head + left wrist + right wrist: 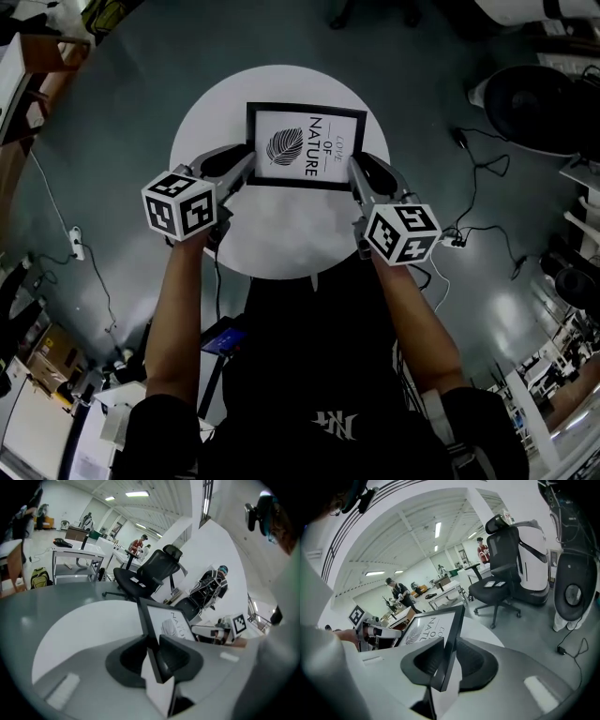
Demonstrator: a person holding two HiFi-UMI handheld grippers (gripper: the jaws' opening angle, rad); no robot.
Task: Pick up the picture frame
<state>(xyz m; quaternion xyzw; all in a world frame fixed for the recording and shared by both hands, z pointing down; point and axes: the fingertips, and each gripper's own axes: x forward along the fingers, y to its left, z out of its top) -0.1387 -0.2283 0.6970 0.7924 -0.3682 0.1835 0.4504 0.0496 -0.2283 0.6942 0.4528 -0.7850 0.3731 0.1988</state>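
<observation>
Both tools grip the picture frame [306,146]
The left tool [242,171] clamps its left edge, the right tool [360,178] its right, over the white counter [272,239].

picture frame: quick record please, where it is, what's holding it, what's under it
object: picture frame, black border, leaf print with lettering
left gripper: jaws clamped on the frame's left edge
right gripper: jaws clamped on the frame's right edge
orientation: print faces up, frame tilted
below: round white table
contact with table: cannot tell
</observation>
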